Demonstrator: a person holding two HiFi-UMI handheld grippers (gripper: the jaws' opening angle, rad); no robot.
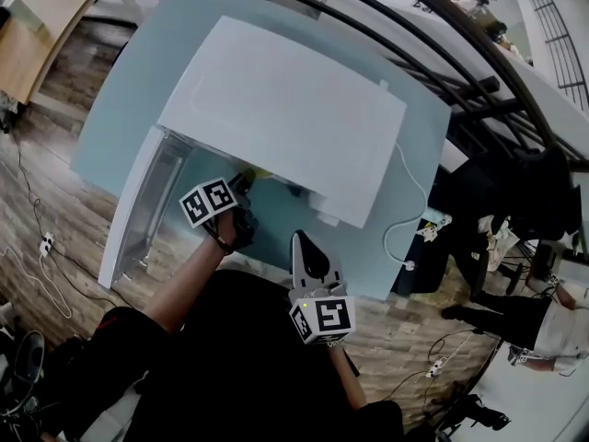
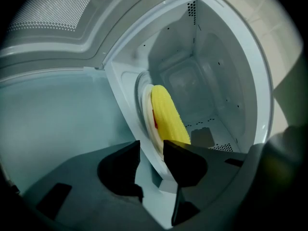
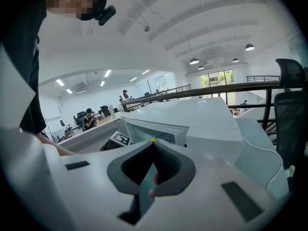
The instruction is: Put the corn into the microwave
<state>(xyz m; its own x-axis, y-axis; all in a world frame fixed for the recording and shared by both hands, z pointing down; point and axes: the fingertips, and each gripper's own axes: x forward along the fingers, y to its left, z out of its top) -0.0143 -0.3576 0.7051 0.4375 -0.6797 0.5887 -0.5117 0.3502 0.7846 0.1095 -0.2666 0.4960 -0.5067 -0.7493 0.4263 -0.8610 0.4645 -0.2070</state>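
Left jaws: spread wide on the left gripper [image 2: 151, 146], nothing pinched between them; tips at the mouth of the microwave [image 2: 202, 71].
Right jaws: closed tip to tip on the right gripper [image 3: 153, 143], empty, held back from the opening above the counter [image 1: 147, 63].
Corn: inside the cavity, lying on the white plate [image 2: 144, 105], apparently released.
Corn to jaws: corn [image 2: 166, 114] just beyond the tips, nearer the right-hand jaw as seen in the left gripper view, not between the two; contact with that jaw hard to rule out.
Risk: cob nudged on withdrawal and rolled off the plate toward the front lip.
Cause: near end of the cob close by the jaw tip; a sideways or rolling pull-out likely to catch it.
Further risk: door [image 1: 129, 219] still wide open, job unfinished if closing is wanted.
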